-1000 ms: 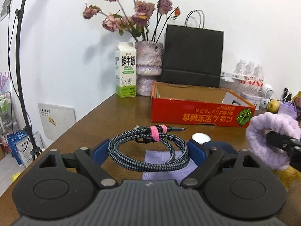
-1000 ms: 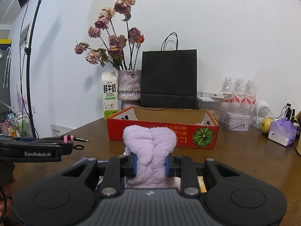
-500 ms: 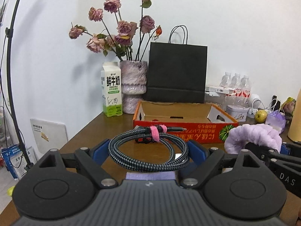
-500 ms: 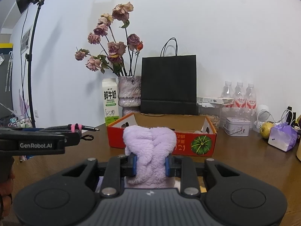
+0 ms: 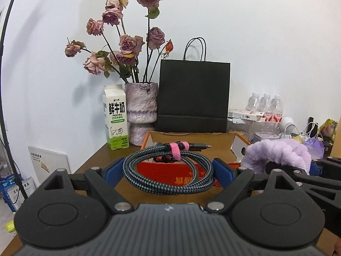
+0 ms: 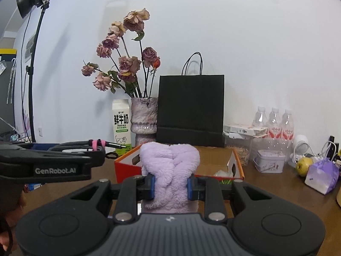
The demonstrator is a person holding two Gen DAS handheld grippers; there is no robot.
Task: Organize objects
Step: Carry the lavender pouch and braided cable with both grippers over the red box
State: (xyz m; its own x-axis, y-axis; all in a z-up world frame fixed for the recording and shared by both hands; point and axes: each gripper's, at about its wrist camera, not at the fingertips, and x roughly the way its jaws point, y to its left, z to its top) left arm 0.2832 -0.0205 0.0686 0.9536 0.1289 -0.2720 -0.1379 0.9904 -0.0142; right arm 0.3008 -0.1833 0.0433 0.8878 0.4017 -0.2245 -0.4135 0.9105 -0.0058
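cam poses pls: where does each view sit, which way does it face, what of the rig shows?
Left wrist: sits on the left gripper, looking forward along its jaws, which hold a coiled cable; faces the orange box and back wall. The right gripper's fingers and purple headband show at right.
Right wrist: sits on the right gripper, facing the same way; its jaws clamp the headband. The left gripper and cable enter from the left.
Shared: box, black bag, milk carton, vase, water bottles.

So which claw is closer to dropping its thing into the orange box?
Probably the left claw. Its coiled cable already hangs over the orange box's front edge. The right claw, squeezing the fluffy purple headband, looks a bit further back.
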